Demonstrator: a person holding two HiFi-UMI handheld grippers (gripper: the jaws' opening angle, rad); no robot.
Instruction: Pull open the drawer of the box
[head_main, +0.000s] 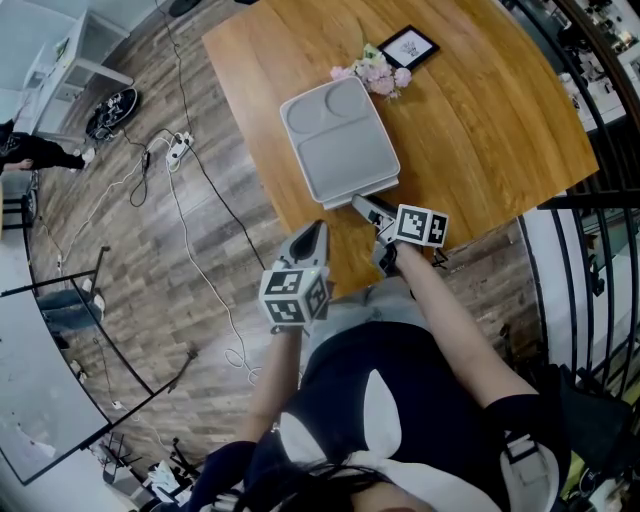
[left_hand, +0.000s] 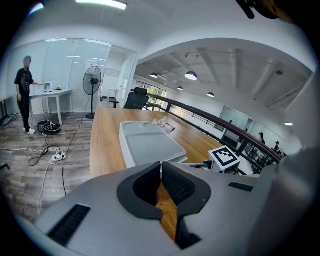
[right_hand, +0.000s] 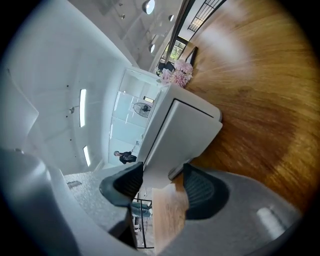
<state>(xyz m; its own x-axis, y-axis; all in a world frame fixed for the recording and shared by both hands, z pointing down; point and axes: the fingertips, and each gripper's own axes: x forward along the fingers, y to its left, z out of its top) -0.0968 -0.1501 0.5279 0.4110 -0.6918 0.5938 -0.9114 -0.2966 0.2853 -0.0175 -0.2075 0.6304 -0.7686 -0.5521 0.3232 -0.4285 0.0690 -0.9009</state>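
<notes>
1. Head view: grey box (head_main: 338, 140) lies near the tabletop's (head_main: 480, 120) front edge.
2. Right tool (head_main: 362, 206) is open, jaws apart at the box's front.
3. Left tool (head_main: 316, 230) is closed, empty, beside it.

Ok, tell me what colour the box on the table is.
The box is plain light grey with no pattern. It shows best in the head view.

Head view: high above person (head_main: 400, 420), steeply down onto table (head_main: 480, 120), box (head_main: 335, 140). Left gripper view: low, level, box ahead. Right gripper view: rolled sideways, box close. All share box, table.
</notes>
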